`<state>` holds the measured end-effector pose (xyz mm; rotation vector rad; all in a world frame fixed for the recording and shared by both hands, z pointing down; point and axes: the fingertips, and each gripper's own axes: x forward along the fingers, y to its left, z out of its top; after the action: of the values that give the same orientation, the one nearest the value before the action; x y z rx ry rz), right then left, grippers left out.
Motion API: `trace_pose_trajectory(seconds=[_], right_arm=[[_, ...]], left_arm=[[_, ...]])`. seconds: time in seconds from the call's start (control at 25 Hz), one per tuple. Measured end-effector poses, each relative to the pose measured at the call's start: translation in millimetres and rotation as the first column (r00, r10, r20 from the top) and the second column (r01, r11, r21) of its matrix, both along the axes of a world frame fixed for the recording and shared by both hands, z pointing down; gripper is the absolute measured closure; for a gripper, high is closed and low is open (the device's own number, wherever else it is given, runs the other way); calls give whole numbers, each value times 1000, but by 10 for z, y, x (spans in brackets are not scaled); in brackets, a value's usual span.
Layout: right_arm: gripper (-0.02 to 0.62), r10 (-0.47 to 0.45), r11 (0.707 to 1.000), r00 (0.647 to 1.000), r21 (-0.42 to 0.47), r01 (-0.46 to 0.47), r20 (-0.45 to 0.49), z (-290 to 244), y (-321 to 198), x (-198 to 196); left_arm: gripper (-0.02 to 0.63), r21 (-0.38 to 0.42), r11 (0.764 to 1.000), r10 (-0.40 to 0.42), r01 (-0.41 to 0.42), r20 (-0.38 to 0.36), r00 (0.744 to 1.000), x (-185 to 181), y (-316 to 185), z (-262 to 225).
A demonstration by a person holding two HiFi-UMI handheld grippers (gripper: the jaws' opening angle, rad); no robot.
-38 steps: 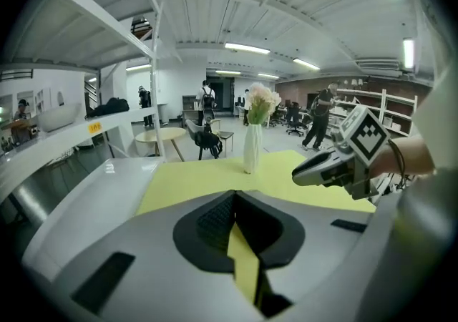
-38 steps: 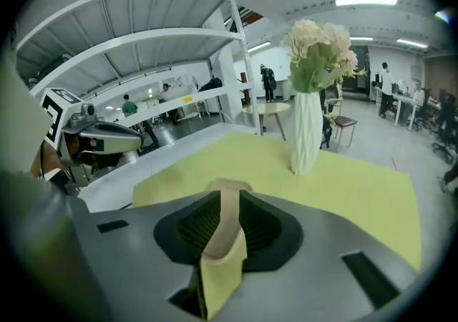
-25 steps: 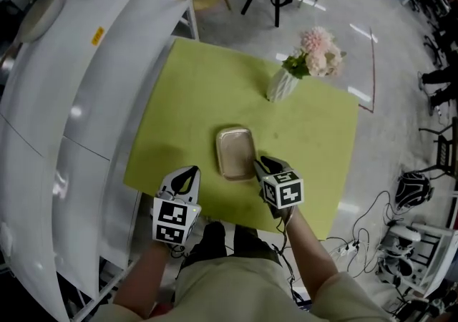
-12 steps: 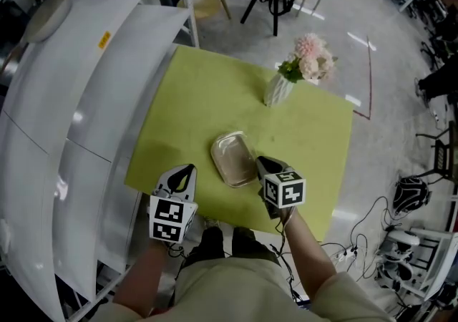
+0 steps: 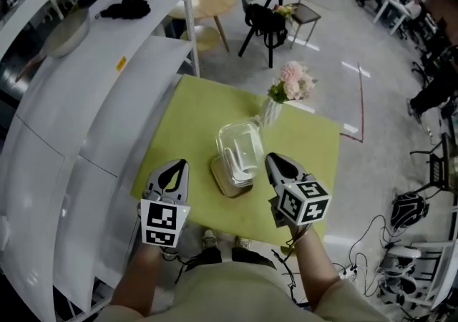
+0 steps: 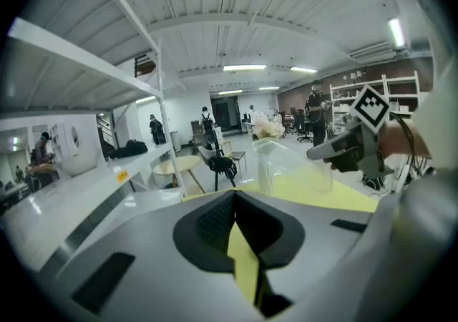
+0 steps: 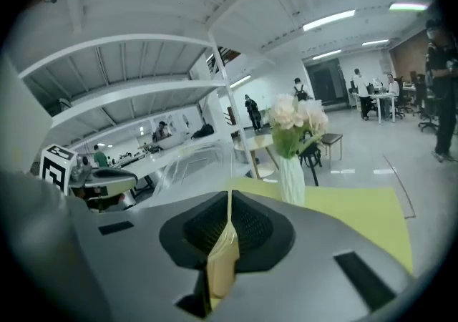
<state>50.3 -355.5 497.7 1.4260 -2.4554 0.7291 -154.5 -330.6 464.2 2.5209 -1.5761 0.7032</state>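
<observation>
Right gripper view: the jaws of the right gripper (image 7: 227,233) are pressed together on a thin, tan-looking edge that runs straight up out of them. That edge is the rim of the clear lid (image 7: 179,163). The lid is thin, glossy, see-through plastic, a rounded rectangle with a domed shell. It sits left of the jaws, raised off the table. The grey gripper body hides how much rim is inside the jaws.

Left gripper (image 6: 240,242): jaws closed on each other, only a yellow sliver in the seam, nothing pinched. It hangs near-left of the lid, apart from it.

Head view: below the lid sits the base tray (image 5: 223,183), shallow, pale beige, with rounded corners. It's on the near middle of the matte yellow-green tablecloth (image 5: 182,124). The lid overlaps the tray's far end, and I can't tell if the two are hinged or touching there.

Far right on the cloth is a slim white vase (image 5: 270,111) with pink and cream flowers (image 5: 291,83), just beyond the lid. A smooth white shelf (image 5: 86,99) runs along the left, cut off by the frame edge.
</observation>
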Motion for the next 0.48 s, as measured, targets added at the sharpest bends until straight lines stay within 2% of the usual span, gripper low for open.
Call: trace_pose_trajectory(seconds=[0.08,0.24,0.48], right_arm=[[572,13,998,999,66,-15,34,-377,48,23],[572,24,981,996,191,-39,81,-1027,206,74],[572,10,932,996,361,-42,91,-1793,549,127]], left_arm=[[601,62,998,6,-7,6,1000,0,15,-275],[600,167,986,34,-29,-28,999,75,95,-803],[601,315,948,80,-54,-71,994,184,296,-1534]])
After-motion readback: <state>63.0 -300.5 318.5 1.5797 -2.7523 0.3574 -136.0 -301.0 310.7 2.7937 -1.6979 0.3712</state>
